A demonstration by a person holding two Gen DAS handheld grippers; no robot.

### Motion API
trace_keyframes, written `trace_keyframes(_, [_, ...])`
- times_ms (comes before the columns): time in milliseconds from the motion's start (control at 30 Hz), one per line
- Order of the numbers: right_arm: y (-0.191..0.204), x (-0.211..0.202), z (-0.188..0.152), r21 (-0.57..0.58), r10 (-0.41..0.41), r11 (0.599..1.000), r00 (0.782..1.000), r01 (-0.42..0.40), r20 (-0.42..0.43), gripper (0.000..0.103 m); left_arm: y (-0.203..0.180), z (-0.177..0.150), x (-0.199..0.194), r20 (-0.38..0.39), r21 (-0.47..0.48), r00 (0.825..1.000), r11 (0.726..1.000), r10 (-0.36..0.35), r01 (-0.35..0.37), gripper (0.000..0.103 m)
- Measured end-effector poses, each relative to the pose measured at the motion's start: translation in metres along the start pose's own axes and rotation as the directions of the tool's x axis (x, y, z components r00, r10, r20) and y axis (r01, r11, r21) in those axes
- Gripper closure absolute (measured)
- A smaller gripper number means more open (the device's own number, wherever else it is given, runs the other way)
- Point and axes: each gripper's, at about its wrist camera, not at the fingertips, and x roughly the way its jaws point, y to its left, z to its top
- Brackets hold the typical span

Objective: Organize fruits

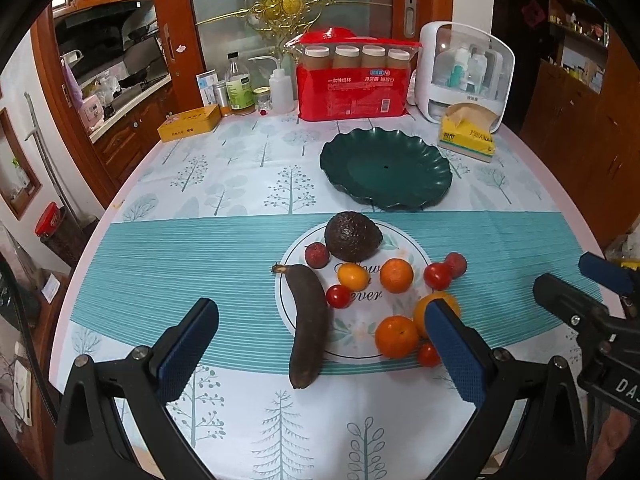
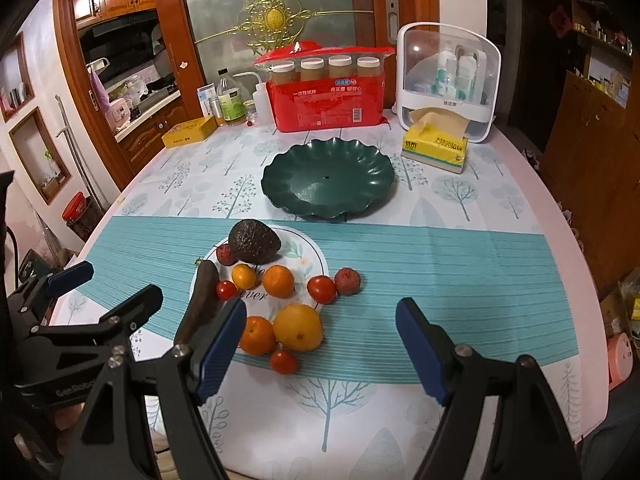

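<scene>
Fruits (image 1: 396, 275) lie ahead between my two grippers, left (image 1: 320, 332) and right (image 2: 320, 332), both spread wide and empty; I'd straddle one squarely, then close gently, bound for the green plate (image 2: 280, 176).

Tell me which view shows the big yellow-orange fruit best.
The right wrist view: the large yellow-orange fruit sits whole and unobstructed beside an orange. In the left wrist view, one finger of the left gripper covers much of it.

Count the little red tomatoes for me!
3: one tomato beside the banana, one at the white plate's right rim, one nearest, on the tablecloth.
</scene>
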Motion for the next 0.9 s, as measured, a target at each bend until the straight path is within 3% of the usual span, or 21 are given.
trace_keyframes(333, [-0.001, 0.005, 0.000, -0.001, 0.006, 1.000, 1.000, -0.006, -0.002, 0.025, 0.003, -0.003, 0.011, -0.026, 0.000, 1.000, 1.000, -0.016, 0.016, 0.001])
trace_keyframes(900, [-0.005, 0.041, -0.014, 0.015, 0.022, 1.000, 0.995, -0.021, -0.100, 0.025, 0.008, -0.015, 0.046, -0.121, -0.005, 0.993, 1.000, -0.006, 0.005, 0.001])
